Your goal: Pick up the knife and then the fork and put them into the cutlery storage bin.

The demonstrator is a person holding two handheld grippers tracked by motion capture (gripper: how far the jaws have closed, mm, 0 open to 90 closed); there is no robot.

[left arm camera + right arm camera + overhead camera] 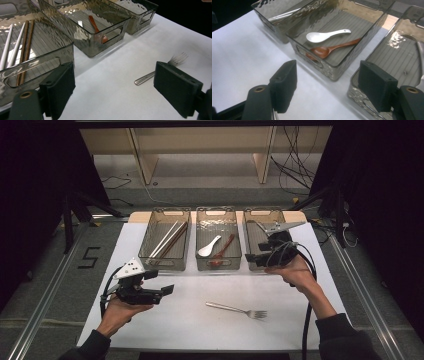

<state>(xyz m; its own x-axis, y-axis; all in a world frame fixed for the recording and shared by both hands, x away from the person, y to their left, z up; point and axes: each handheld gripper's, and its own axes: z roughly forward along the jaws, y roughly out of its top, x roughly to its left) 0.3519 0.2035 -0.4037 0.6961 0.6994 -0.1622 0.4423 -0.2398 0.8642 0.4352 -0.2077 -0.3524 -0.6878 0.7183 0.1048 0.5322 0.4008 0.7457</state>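
A metal fork (237, 310) (160, 71) lies flat on the white table, tines to the right. My left gripper (167, 290) (113, 85) hovers open just left of the fork, nothing between its jaws. Three smoky clear bins stand in a row at the back. The left bin (165, 262) (37, 67) holds white and brown chopsticks (167, 240) (23, 47). The middle bin (218, 265) (322, 66) holds a white spoon (209, 247) (322, 36) and a wooden spoon (223, 249) (332, 48). My right gripper (255, 257) (327, 85) is open and empty over the front of the right bin (250, 227) (359, 97).
The white table top (190, 325) has open room in front of the bins and around the fork. Beyond the table are a wooden shelf frame (200, 150), loose cables and dark stands. A metal rail (45, 295) runs along the left.
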